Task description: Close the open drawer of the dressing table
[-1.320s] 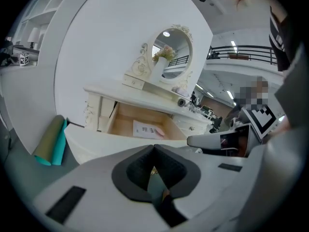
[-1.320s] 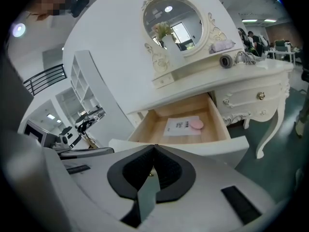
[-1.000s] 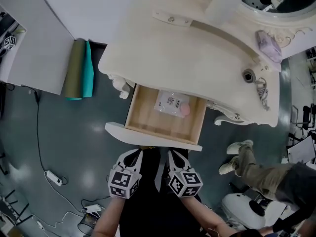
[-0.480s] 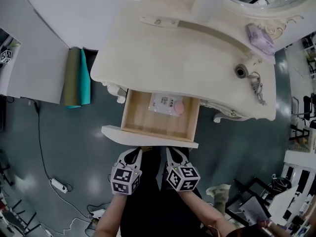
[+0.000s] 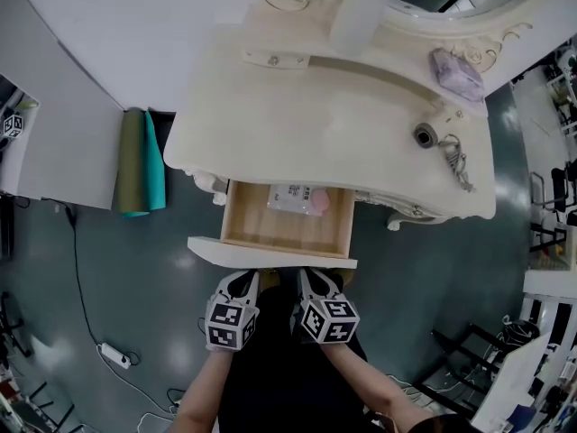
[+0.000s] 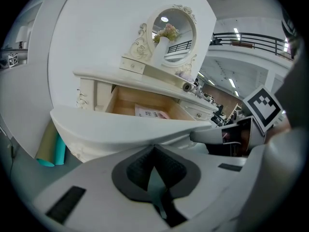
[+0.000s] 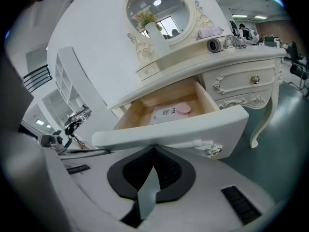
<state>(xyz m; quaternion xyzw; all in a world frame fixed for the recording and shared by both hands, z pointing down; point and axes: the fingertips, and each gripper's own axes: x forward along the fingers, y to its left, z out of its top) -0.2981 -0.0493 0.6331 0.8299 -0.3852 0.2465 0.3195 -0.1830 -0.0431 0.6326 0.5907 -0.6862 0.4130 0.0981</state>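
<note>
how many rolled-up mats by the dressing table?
2. An olive roll and a teal roll sit side by side just off the left end of the dressing table. Others could be hidden under the tabletop.

Bright, even light from overhead fills all three views, and shadows stay soft. In the head view the glossy floor [image 5: 171, 269] carries pale patches of glare, the cream table [image 5: 343, 124] top is close to washed out, and straight lines bow toward the edges. Both gripper views are round fisheye pictures with black corners. Ceiling strip lights [image 6: 232, 83] glow in the left one; a lamp reflects in the mirror [image 7: 157, 13] in the right. Up close, the left gripper [image 6: 153, 153] and right gripper [image 7: 153, 153] look soft.
</note>
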